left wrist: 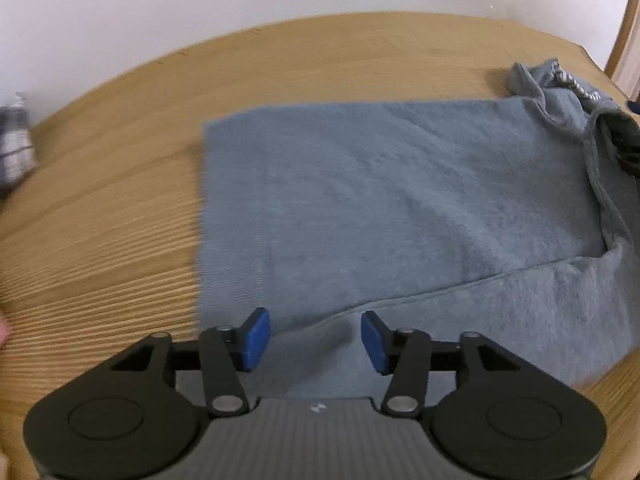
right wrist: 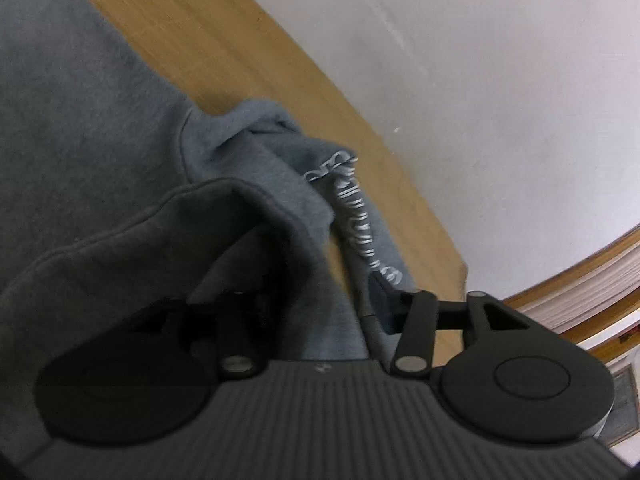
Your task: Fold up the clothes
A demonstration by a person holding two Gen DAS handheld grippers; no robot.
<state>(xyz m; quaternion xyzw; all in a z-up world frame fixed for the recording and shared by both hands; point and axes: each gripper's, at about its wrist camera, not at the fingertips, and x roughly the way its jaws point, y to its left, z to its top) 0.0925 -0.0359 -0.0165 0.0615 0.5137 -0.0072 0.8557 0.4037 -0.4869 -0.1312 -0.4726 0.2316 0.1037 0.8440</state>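
Left wrist view: grey-blue sweatshirt (left wrist: 400,200) lies on the wooden table (left wrist: 100,220), one fold laid, collar end bunched at right; further folds remain. Long axis runs left-right, hem leftward. Left gripper (left wrist: 315,342) stands half-open, empty. Right gripper (right wrist: 320,320): jaws apart among fabric; grasp undeterminable.

Each black plastic left gripper (left wrist: 315,339) linkage arm is pinned with silver round rivets, and blue rectangular pads (left wrist: 256,338) are carried at the fingertips. A ribbed grey body and round black side housings are repeated on the black right gripper (right wrist: 316,312).
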